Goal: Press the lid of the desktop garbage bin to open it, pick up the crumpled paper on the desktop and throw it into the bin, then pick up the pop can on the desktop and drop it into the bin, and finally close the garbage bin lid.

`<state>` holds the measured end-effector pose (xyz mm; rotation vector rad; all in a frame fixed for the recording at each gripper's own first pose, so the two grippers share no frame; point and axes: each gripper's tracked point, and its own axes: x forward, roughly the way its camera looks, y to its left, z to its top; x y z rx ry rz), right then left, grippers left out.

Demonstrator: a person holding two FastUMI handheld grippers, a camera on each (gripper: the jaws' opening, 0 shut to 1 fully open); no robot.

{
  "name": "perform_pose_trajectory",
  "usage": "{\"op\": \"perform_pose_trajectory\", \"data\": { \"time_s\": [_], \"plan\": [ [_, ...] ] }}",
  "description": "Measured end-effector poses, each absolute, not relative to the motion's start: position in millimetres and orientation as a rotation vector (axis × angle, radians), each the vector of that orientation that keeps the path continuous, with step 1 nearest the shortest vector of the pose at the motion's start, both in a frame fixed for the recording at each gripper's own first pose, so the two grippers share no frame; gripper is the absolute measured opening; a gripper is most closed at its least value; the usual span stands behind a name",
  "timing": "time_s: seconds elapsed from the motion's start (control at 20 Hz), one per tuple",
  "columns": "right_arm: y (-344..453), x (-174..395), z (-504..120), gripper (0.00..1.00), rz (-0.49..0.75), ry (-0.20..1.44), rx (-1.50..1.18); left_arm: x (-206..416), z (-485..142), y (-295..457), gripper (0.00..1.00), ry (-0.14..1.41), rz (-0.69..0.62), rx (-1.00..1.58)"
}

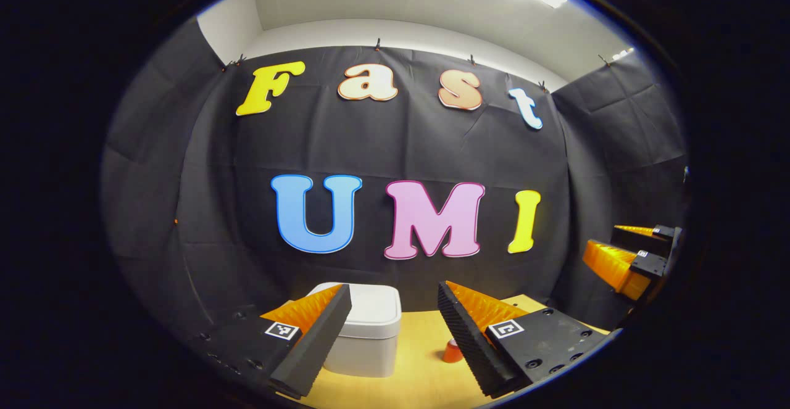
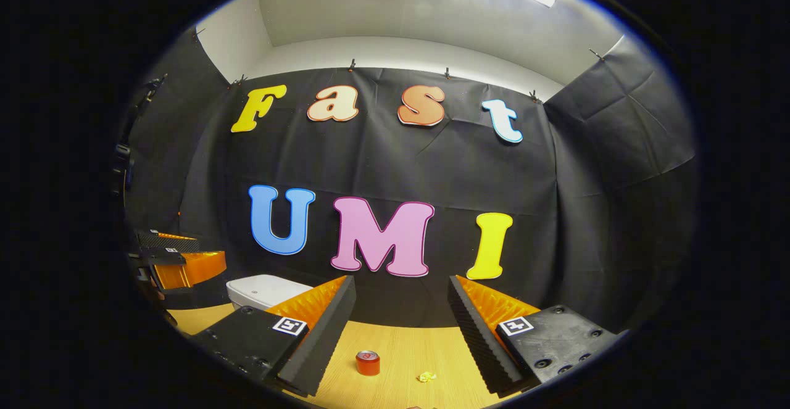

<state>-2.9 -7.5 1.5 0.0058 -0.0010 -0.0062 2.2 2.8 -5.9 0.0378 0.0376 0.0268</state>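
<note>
A white bin [image 1: 367, 332] with its lid down stands on the wooden desk [image 1: 419, 372], partly behind my left gripper's near finger. My left gripper [image 1: 395, 307] hangs open above the desk, nothing between its fingers. A red pop can [image 1: 452, 351] peeks out beside the right finger. In the right gripper view the can [image 2: 368, 363] stands upright on the desk, with a small yellowish crumpled paper [image 2: 426, 376] to its right. My right gripper [image 2: 401, 304] is open and held above both. The bin [image 2: 265, 290] sits at the left there.
The other gripper [image 1: 636, 255] shows at the right edge of the left gripper view, and the left one [image 2: 176, 261] at the left edge of the right gripper view. Black cloth walls close the booth behind the desk [image 2: 401, 347].
</note>
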Motion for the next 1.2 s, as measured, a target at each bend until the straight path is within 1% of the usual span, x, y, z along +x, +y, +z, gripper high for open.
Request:
{"op": "perform_pose_trajectory", "data": {
  "time_s": [0.15, 0.25, 0.3, 0.35, 0.4, 0.45, 0.5, 0.55, 0.6, 0.65, 0.7, 0.85, 0.9, 0.95, 1.0, 1.2],
  "plan": [
    [-9.3, -1.3, -6.7, 0.96, -0.004, 0.016, 0.004, 12.8, -11.7, 7.4, 0.95, 0.063, 0.047, 0.050],
    [-11.5, -1.5, -12.5, 0.96, -0.002, 0.032, 0.003, 24.1, -14.8, 12.6, 0.92, 0.077, 0.056, 0.042],
    [-14.1, -1.2, -16.1, 0.96, -0.007, 0.041, 0.001, 31.5, -17.4, 17.8, 0.86, 0.087, 0.065, 0.051],
    [-17.4, -1.1, -21.0, 0.96, -0.015, 0.053, -0.002, 38.5, -20.7, 23.1, 0.83, 0.101, 0.074, 0.060],
    [-19.7, -0.8, -26.1, 0.96, -0.017, 0.064, -0.003, 45.6, -22.8, 29.4, 0.76, 0.111, 0.086, 0.067],
    [-21.2, 0.0, -30.8, 0.96, -0.019, 0.078, -0.003, 53.9, -26.1, 32.4, 0.72, 0.120, 0.086, 0.069],
    [-23.1, 0.1, -36.0, 0.97, -0.021, 0.092, -0.003, 62.7, -30.1, 34.5, 0.65, 0.133, 0.079, 0.067],
    [-25.8, 0.0, -40.7, 0.96, -0.024, 0.107, -0.006, 69.8, -35.6, 36.0, 0.63, 0.146, 0.070, 0.067],
    [-29.9, 0.4, -44.4, 0.96, -0.029, 0.116, -0.013, 78.5, -40.1, 37.8, 0.54, 0.157, 0.057, 0.063],
    [-34.4, 1.5, -47.3, 0.96, -0.036, 0.123, -0.024, 86.8, -47.5, 40.5, 0.48, 0.175, 0.048, 0.058],
    [-38.8, 2.4, -50.1, 0.96, -0.042, 0.130, -0.030, 95.2, -55.2, 42.3, 0.38, 0.194, 0.042, 0.053],
    [-49.2, 7.4, -62.4, 0.96, -0.056, 0.158, -0.034, 117.3, -78.9, 48.0, 0.25, 0.241, 0.025, 0.033],
    [-51.6, 9.4, -66.9, 0.96, -0.060, 0.169, -0.035, 125.6, -85.0, 51.9, 0.19, 0.252, 0.029, 0.031],
    [-53.1, 12.5, -70.5, 0.96, -0.062, 0.179, -0.035, 134.1, -90.7, 59.5, 0.16, 0.260, 0.049, 0.033],
    [-54.6, 16.0, -74.0, 0.96, -0.064, 0.185, -0.038, 141.4, -96.0, 64.0, 0.08, 0.270, 0.055, 0.031],
    [-55.7, 28.0, -75.1, 0.97, -0.063, 0.181, -0.047, 165.0, -128.6, 75.9, 0.05, 0.357, 0.046, 0.065]
  ]
}}
